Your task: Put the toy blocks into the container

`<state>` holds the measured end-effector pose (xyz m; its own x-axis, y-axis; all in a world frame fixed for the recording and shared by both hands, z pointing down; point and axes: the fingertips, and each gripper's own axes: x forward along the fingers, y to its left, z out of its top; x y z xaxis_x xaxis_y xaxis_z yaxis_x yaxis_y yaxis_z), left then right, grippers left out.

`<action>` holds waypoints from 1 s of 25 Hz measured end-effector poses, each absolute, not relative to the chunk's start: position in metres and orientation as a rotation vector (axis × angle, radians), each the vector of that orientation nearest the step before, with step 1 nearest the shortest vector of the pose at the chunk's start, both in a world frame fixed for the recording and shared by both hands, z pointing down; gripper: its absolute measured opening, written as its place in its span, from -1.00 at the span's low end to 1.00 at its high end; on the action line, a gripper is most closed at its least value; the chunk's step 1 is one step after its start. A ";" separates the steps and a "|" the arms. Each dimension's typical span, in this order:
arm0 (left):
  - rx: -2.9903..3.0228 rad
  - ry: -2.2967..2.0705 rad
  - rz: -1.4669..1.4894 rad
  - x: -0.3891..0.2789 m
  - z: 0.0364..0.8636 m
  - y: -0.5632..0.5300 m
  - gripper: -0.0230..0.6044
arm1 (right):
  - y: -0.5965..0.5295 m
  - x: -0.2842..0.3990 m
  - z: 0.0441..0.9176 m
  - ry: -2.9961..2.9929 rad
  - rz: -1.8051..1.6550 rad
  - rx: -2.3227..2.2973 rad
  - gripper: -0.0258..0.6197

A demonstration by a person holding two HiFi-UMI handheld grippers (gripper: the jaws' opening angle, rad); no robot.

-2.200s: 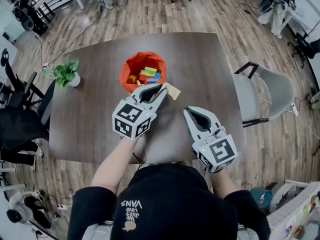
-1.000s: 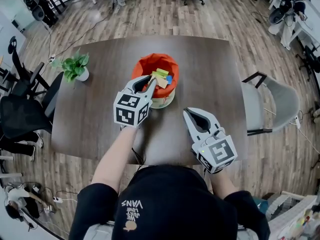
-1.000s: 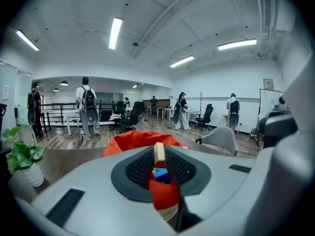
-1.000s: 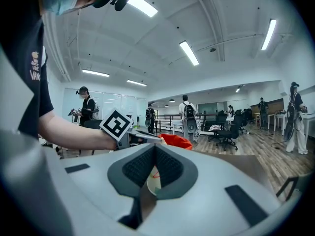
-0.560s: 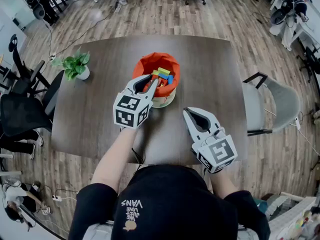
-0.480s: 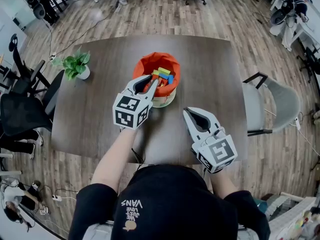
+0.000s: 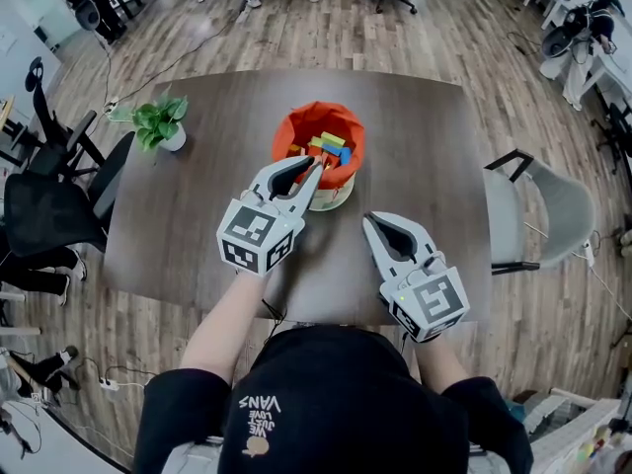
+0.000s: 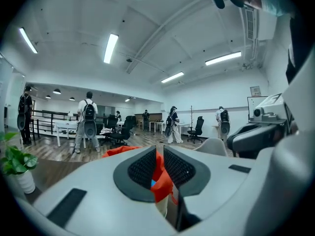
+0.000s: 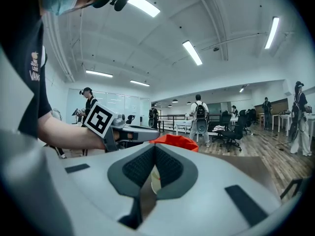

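Done: your blocks (image 7: 326, 148) lie heaped in the container (image 7: 292, 126) at 12 o'clock on the tabletop (image 7: 207, 215); none shows loose.
Left: nothing to load, by my judgement.
Left tool (image 7: 312, 166): at the container's 7 o'clock rim, jaws a slit apart, just narrowed, empty.
Right tool (image 7: 373, 220): at its 5 o'clock, apart from it, jaws together, empty.
Count: one container, two tools, one plant (image 7: 158, 124); blocks several, too heaped to count.

Bright, even light comes from ceiling strips (image 8: 110, 48), which glare white in both gripper views. The surface (image 7: 188, 215) carries only faint, soft shadows. Every view bows strongly toward its edges. The gripper views darken at the corners, and the left tongs (image 8: 160, 154), nearest the lens, look soft.
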<state>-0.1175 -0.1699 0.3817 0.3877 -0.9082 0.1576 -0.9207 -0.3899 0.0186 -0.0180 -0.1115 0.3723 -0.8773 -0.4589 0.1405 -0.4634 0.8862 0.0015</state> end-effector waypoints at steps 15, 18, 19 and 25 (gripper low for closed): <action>2.583 -1.678 0.124 -0.097 0.377 -0.105 -0.89 | -0.101 -0.032 0.371 -2.944 0.044 0.649 -0.86; 2.570 -1.676 0.108 -0.093 0.378 -0.094 -0.89 | -0.099 -0.033 0.371 -2.947 0.046 0.644 -0.86; 2.566 -1.672 0.099 -0.092 0.378 -0.092 -0.89 | -0.099 -0.033 0.371 -2.947 0.046 0.642 -0.86; 2.562 -1.659 0.112 -0.094 0.384 -0.087 -0.89 | -0.100 -0.035 0.374 -2.939 0.056 0.645 -0.86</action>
